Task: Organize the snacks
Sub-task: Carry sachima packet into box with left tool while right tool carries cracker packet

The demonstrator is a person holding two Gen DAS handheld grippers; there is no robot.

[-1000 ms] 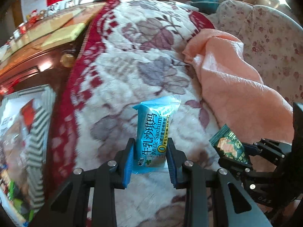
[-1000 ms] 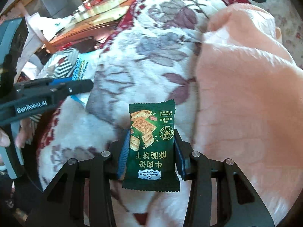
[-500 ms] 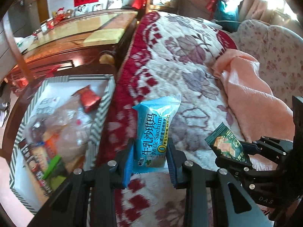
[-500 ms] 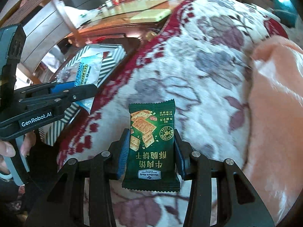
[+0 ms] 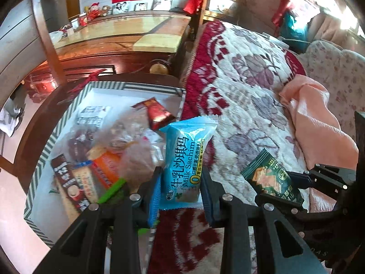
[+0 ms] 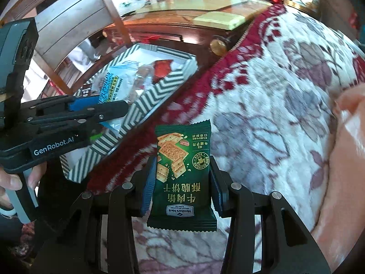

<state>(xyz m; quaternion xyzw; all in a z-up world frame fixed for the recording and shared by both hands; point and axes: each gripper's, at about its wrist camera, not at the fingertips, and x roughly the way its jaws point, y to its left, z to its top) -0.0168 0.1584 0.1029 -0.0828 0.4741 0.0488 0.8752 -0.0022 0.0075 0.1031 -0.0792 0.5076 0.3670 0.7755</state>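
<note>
The blue snack packet (image 5: 182,162), printed "Milk Sachima", stands upright between the two blue-padded fingers of the left gripper (image 5: 180,189) in the left wrist view. The jaws are closed onto its lower half, one pad pressing each side, and its crimped top rises above the fingertips. Behind and to the left of the packet lies a striped box (image 5: 48,146) on a dark wooden table (image 5: 34,123), already holding a pile of snacks, among them a red wrapper (image 5: 157,114), an orange pack (image 5: 105,169) and a brown stick pack (image 5: 68,185). The held packet hangs over the box's right edge, where it meets the flowered blanket (image 5: 248,91). At the lower right, the right gripper (image 5: 294,189) comes in from the side, pinching a green cracker packet (image 5: 271,178) above the blanket, beside a peach cloth (image 5: 319,123).

In the right wrist view, the green cracker packet (image 6: 182,173) sits upright between the right gripper's (image 6: 181,182) fingers, which are clamped on its two long sides; its print reads upside down. It is over the blanket's red border (image 6: 141,141), just right of the striped box (image 6: 146,100). At the left, the left gripper (image 6: 100,107), marked "GenRobot.AI", holds the blue packet (image 6: 116,84) over the box, and a hand (image 6: 13,178) grips its handle.
</note>
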